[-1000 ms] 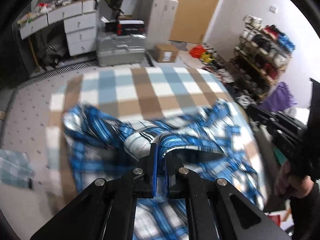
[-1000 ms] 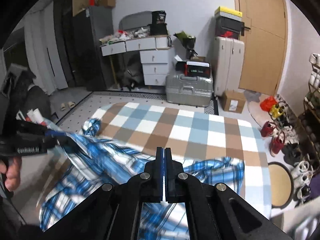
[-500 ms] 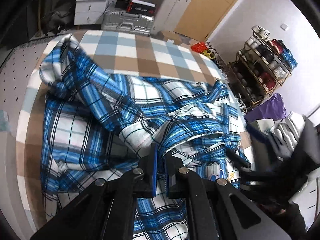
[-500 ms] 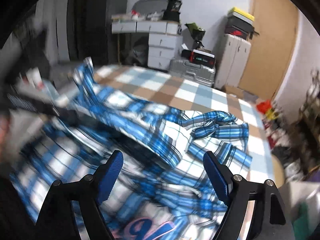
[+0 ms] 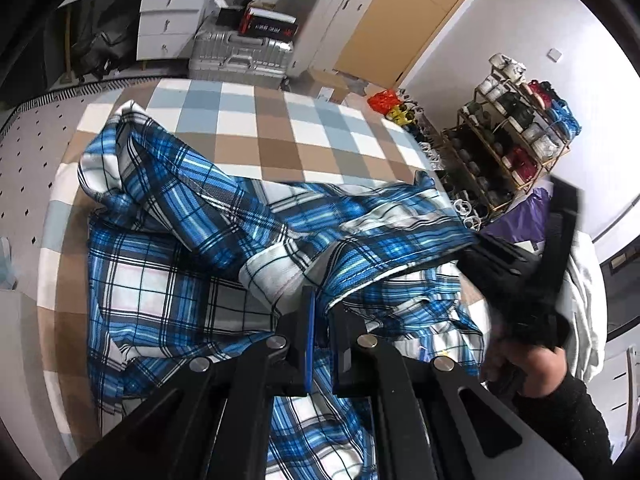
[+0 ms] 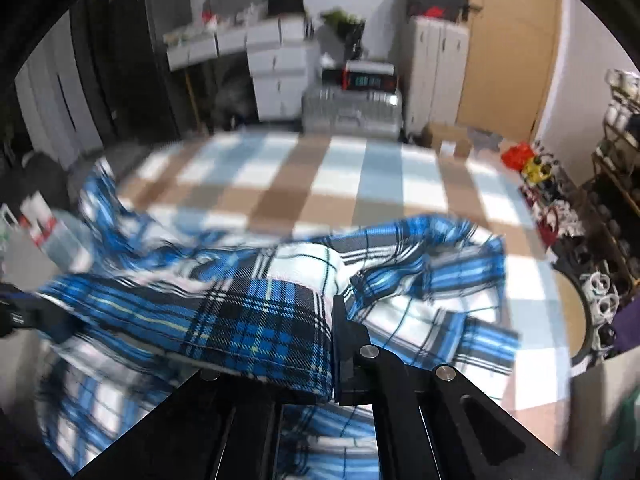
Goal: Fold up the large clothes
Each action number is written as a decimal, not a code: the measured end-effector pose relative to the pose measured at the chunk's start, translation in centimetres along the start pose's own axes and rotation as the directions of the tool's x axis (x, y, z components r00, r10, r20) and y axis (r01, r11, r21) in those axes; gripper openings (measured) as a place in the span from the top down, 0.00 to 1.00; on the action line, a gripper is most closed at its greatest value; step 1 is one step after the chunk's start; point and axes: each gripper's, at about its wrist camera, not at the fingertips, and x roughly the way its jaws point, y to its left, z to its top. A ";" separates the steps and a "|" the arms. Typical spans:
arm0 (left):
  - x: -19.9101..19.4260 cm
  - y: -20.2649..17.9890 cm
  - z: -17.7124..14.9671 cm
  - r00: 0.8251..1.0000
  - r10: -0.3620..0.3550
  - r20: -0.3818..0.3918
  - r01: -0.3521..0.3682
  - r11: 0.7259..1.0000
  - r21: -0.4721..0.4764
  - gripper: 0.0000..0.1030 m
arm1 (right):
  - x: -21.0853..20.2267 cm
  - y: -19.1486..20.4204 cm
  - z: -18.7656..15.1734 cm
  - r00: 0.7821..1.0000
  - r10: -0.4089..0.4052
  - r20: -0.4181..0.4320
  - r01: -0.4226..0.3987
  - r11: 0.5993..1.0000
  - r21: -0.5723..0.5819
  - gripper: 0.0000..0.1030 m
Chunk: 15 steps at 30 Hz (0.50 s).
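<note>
Over the checked mat [image 5: 256,128]: both grippers pitched down, clamped on the shirt [image 5: 168,216].
Left gripper [image 5: 322,316] pinches a hem; right gripper [image 6: 331,320] grips a fold, hand [image 5: 524,368] on its handle.

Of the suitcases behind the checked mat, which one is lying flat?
The silver ribbed suitcase, lying flat on the floor with black and red boxes stacked on it. The pale suitcase beside it stands upright against the wooden door.

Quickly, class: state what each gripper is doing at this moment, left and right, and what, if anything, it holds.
Left gripper: shut on the edge of the blue plaid shirt.
Right gripper: shut on a fold of the same shirt.
</note>
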 end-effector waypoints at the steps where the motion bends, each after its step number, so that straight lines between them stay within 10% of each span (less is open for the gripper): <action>1: -0.4 -0.1 -0.3 1.000 -0.005 0.008 0.005 1.000 0.003 0.99 | -1.3 0.4 -0.1 1.000 -0.001 0.023 0.001 1.000 -0.005 0.98; 8: -0.9 -0.9 -5.2 1.000 -0.023 0.002 0.023 1.000 -0.004 0.99 | -7.4 2.7 -5.9 0.998 0.012 0.062 -0.014 0.999 0.035 0.98; 15: 1.6 0.6 -9.3 0.997 -0.002 -0.073 -0.003 0.998 -0.057 0.99 | -4.8 3.1 -13.1 0.996 0.030 -0.083 -0.014 0.983 0.184 0.97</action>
